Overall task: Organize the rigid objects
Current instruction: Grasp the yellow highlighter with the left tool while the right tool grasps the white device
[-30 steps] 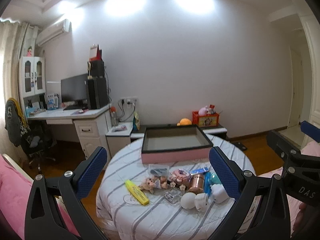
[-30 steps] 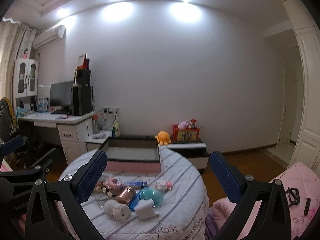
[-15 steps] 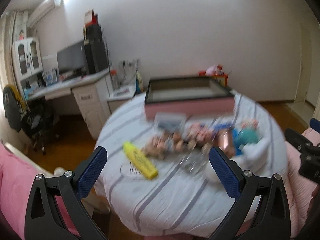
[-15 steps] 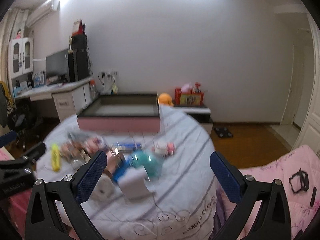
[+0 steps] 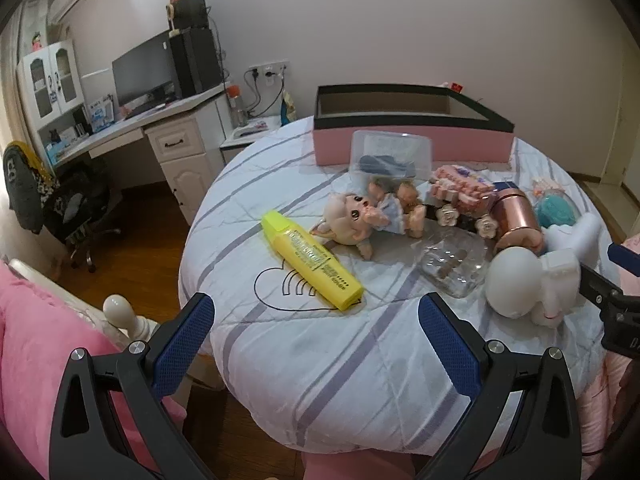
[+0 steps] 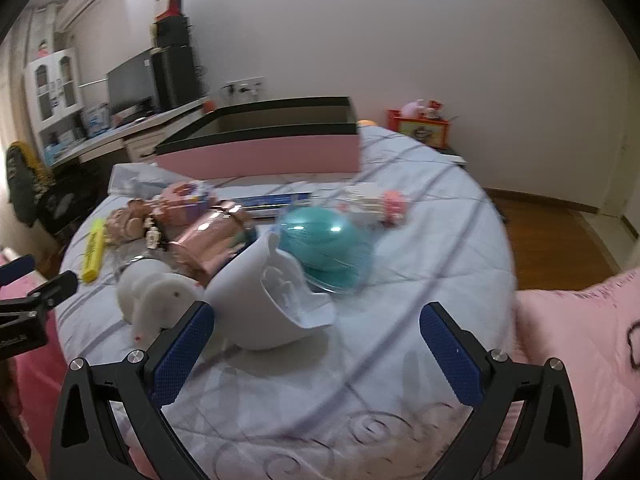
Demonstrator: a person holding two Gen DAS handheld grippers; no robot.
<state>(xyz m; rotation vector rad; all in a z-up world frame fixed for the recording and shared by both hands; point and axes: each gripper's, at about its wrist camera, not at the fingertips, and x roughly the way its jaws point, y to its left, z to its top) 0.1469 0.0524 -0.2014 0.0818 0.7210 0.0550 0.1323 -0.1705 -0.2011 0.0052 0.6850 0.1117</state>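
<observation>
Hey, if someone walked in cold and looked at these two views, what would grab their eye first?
Probably the bright yellow highlighter, lying alone on the striped cloth at the left of the clutter. Behind the pile, at the table's far edge, sits the big open pink box with its black rim. In the right wrist view, the teal ball behind a white cup-like object stands out, with both grippers open and holding nothing.

highlighter (image 5: 311, 259): glossy yellow plastic
tumbler (image 5: 516, 220): shiny copper-toned metal, seemingly
jar (image 5: 452, 265): clear, smooth glass or plastic
desk cover (image 5: 340, 352): matt striped cloth
floor (image 5: 148, 232): polished wood
gripper pads (image 5: 182, 346): textured blue rubber
</observation>
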